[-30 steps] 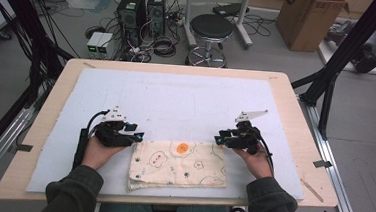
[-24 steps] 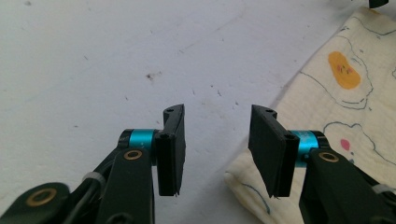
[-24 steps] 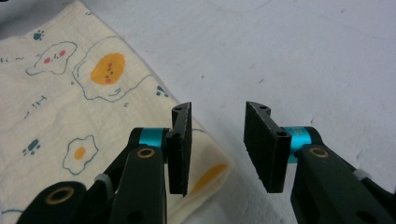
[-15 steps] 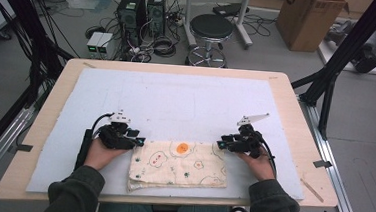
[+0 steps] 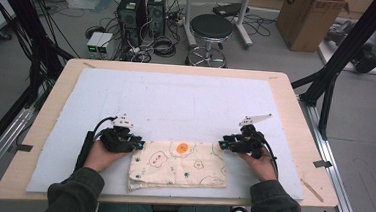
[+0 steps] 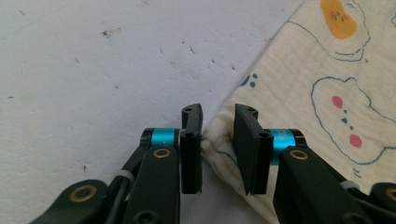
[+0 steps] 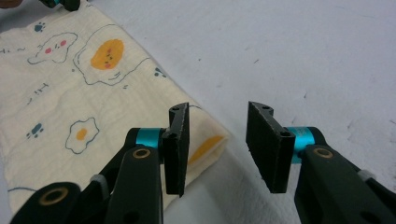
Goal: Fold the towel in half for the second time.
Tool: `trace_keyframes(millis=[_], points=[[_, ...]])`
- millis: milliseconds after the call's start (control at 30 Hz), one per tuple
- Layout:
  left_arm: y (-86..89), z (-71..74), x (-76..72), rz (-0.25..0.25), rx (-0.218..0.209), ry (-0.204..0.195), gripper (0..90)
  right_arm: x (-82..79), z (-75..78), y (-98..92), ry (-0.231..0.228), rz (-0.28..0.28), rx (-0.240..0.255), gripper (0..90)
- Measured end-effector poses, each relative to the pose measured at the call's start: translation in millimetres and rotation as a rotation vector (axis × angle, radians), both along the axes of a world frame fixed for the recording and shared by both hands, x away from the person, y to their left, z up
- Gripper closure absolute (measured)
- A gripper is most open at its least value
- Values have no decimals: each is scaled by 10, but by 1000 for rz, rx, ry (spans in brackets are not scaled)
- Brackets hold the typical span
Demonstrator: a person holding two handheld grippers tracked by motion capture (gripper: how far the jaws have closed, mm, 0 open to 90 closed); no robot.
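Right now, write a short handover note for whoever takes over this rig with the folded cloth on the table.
Left tool: jaws have just been closing; the folded cloth's far left corner sits between them, with a gap still visible, so not yet pinched.
Right tool: open, jaws around the cloth's far right corner, not gripping.
Cloth: folded, flat on the white mat at the near edge, between both hands.
Done: both tools lined up on the far corners.
Left: probably close on both corners, then lift or make the next fold.
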State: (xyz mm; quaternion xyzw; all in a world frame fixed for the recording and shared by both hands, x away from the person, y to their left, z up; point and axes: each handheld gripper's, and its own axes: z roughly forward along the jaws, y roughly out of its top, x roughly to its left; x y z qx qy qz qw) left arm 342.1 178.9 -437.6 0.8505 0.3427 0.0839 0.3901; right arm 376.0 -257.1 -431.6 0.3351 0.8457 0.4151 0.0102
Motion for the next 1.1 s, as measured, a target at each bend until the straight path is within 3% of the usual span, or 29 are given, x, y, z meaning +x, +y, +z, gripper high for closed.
trace_keyframes(millis=[233, 333, 500, 833, 1100], points=[[-4, 2, -6, -10, 2, 5, 791, 28, -27, 118, 12, 43, -40, 664], [-9, 3, -11, -11, 1, 4, 814, 19, -57, 169, 19, 65, -82, 719], [9, 18, -16, 1, -1, 1, 829, 28, -55, 161, 30, 86, -79, 827], [103, 124, 14, 35, -4, -44, 842, 64, 49, 280, 21, 102, -95, 852], [190, 196, 143, 81, -18, -53, 841, 193, 129, 345, -17, 68, -82, 853]])
